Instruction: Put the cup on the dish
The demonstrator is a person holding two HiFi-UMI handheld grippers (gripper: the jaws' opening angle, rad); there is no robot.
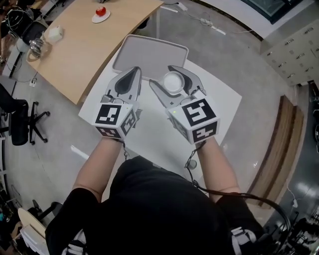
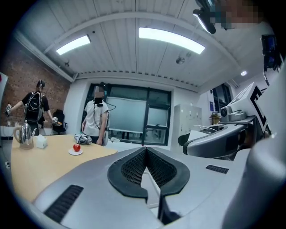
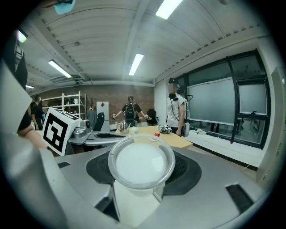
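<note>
- Left gripper [image 1: 130,74]: held at centre-left of the head view. Its jaws are closed tip against tip, and the dark ribbed pads [image 2: 134,167] enclose nothing.
- Right gripper [image 1: 164,77]: held just right of the left gripper, the two close together but apart. Its jaws are clamped on the cup [image 1: 173,82], one at each side of the cup's wall.
- Cup: pale and translucent, with its round rim facing up. It sits upright between the right jaws at the centre of the frame, over the white table [image 1: 219,107]. It lies just below the near edge of the dish [image 1: 149,50] in the picture and is not on it.
- Dish: a grey tray with rounded corners and a raised rim. It lies flat at the upper end of the white table, above both grippers in the frame, with nothing on it.
- Marker cubes: one on the left gripper [image 1: 115,119] and one on the right gripper [image 1: 197,119], both just above the person's forearms.
- Wooden table [image 1: 89,45]: fills the upper left of the frame. It carries a red apple [image 1: 100,11] on a small white plate [image 1: 100,18] and a metal kettle [image 1: 35,47] near its left edge.
- Office chair [image 1: 20,124]: dark, at the left edge on the grey floor.
- Background: a person in a white shirt [image 2: 96,120] stands behind the wooden table, before the dark windows.
</note>
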